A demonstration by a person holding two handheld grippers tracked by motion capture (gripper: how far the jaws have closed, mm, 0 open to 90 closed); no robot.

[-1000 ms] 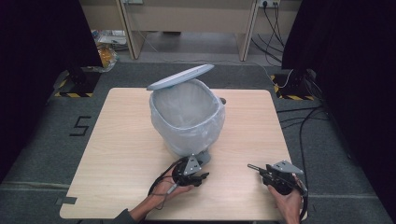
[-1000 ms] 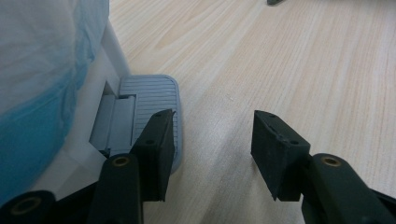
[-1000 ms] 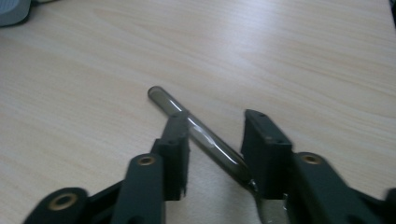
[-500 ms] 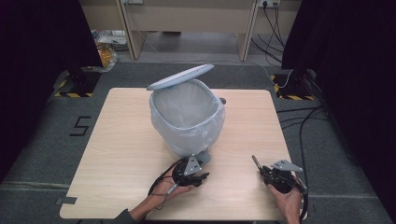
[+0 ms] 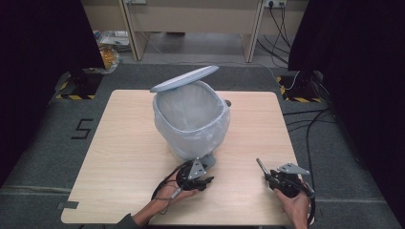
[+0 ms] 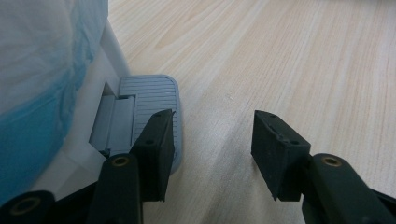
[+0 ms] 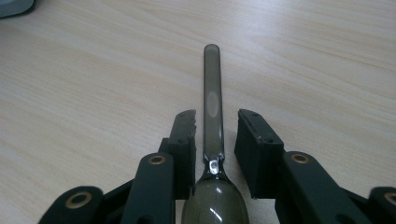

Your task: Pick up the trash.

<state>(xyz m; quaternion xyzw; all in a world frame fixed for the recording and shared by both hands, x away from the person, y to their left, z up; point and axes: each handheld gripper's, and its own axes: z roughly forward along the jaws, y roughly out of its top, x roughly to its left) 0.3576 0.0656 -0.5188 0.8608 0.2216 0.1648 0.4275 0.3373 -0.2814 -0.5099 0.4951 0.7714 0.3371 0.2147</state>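
Pale wood tabletop [image 5: 119, 157] carries a white pedal bin [image 5: 191, 124] lined with a translucent bag, its grey lid [image 5: 184, 78] tipped up and open. At the bin's foot, the left gripper [image 6: 212, 135] rests with one jaw pressed down on the ribbed grey pedal [image 6: 149, 95] and the other over bare table; its jaws are nearly together and grasp nothing. Well apart, near the table's front right, the right gripper [image 7: 217, 128] straddles a dark spoon [image 7: 213, 107], bowl nearest the hand, handle pointing away; its jaws have just been opening, and a gap shows on 1 side. Judged step: holding the lid up while the spoon is secured. Next, the spoon needs a firm pinch, then lifting over the bin's open mouth.
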